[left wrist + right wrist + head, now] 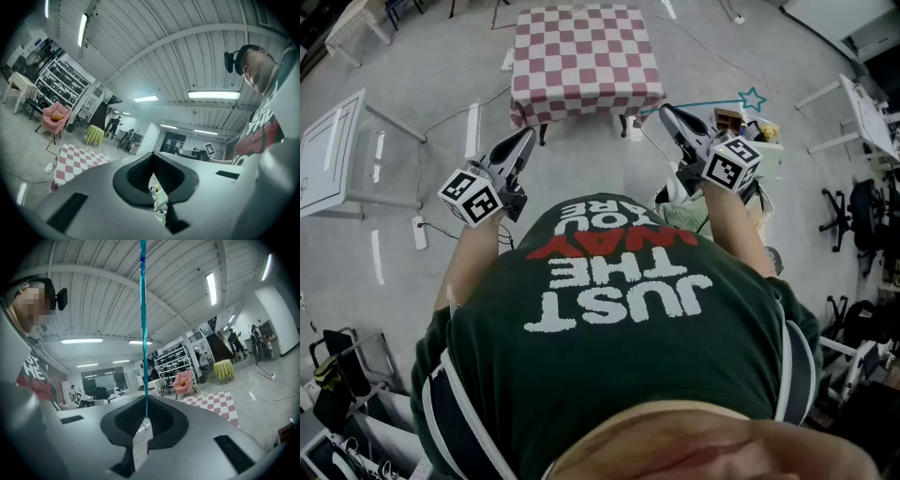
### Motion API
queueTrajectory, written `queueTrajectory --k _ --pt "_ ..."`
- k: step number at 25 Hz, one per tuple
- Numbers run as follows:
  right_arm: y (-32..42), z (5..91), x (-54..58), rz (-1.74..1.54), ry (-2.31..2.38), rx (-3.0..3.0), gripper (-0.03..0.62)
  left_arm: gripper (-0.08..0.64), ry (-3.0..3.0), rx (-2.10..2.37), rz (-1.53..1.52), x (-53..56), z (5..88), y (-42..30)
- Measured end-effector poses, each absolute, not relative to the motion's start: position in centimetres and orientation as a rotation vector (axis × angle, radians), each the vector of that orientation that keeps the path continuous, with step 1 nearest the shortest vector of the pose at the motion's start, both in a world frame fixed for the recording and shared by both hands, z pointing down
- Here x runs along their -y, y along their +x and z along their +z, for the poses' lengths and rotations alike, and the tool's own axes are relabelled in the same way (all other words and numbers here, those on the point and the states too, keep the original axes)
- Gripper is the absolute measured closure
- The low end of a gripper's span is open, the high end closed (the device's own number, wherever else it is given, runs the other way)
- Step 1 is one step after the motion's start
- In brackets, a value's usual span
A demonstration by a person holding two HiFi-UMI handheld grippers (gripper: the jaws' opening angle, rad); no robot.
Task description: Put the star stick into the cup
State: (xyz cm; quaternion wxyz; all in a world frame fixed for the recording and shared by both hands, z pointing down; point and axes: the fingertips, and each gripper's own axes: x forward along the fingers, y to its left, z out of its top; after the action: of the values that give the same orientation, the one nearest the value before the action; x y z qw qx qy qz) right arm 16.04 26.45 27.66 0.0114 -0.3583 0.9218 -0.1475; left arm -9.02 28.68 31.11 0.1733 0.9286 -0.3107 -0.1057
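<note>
Your right gripper (146, 417) is clenched on the stick (143, 333) at its lower end, mid-frame. It looks thin, light and whippy, so move gently.

The star stick (143, 324) runs off the top edge of the right gripper view, its star cut off. In the head view the right gripper (666, 111) hides its near end. The clutter (766, 131) at the right, partly behind that gripper, is too small to name.
</note>
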Motion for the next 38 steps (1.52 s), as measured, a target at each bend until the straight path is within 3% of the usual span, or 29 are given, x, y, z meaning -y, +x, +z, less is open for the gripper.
queueTrajectory --k 29,38 --pt "17.1 26.8 -26.7 -0.387 -1.116 -2.911 0.549 0.551 2.645 0.881 -0.285 -28.8 30.8 -7.3" --pt "21.7 26.0 -27.9 -0.359 -1.088 -2.896 0.549 0.551 2.670 0.865 -0.266 -29.1 30.1 -1.7"
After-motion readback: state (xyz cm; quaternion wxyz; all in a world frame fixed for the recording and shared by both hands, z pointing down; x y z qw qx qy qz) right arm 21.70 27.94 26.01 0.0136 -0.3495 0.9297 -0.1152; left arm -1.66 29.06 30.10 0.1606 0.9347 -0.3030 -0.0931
